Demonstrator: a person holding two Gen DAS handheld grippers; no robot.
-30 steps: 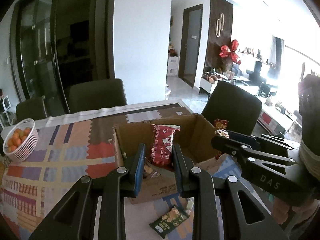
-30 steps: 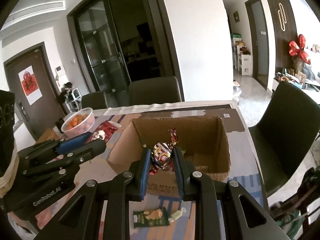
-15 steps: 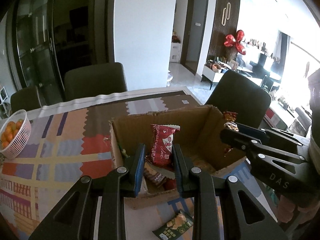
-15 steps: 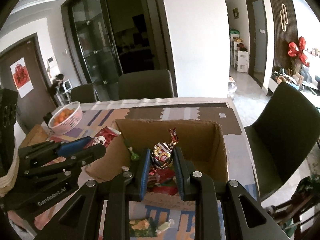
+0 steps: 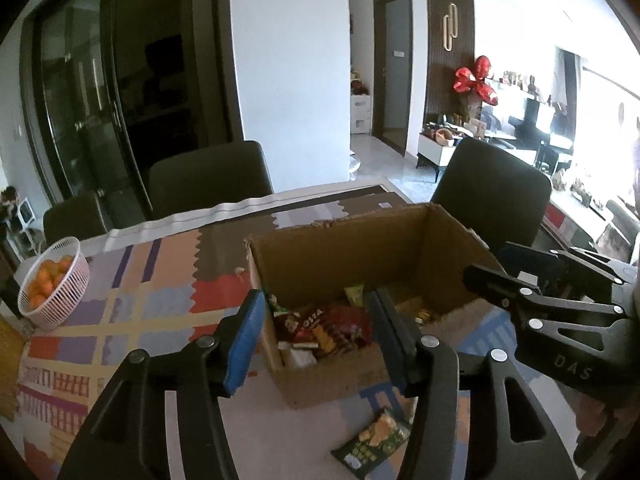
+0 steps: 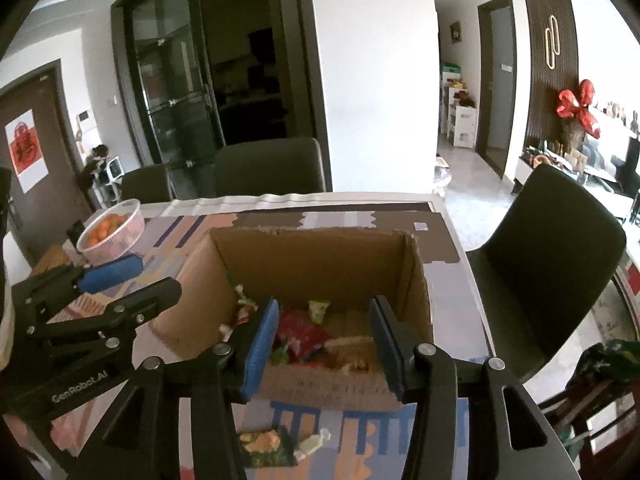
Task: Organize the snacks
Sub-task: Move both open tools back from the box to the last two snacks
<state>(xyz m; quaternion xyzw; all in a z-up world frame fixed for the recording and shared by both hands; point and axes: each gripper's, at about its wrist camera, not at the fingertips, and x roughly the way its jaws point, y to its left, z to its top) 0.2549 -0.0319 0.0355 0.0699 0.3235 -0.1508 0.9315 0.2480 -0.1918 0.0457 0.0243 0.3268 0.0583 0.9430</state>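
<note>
Your left hand-held gripper hangs over the near left part of the cardboard box, fingers spread wide apart with nothing between them. Blue pad shows on its left finger. Directly beyond the gap, snack packets lie heaped on the box floor, a red wrapper with pale lettering on top, a small green one just behind it.

Your right hand-held gripper is also spread wide and carries nothing. It hovers over the near wall of the same box. Red and green wrappers lie in the box between its fingers; details blurred.

Each gripper shows in the other's view: the right one at the box's right side, the left one at its left side, both with fingers parted.

The box stands open-topped on the bench, which is covered by a patchwork-patterned cloth. A green snack packet lies flat on the bench just near of the box, outside it; from the right wrist it appears with a small pale wrapped candy touching or just beside its right end.

Far left on the bench: a white basket of oranges. Dark chairs stand at the far and right sides.
</note>
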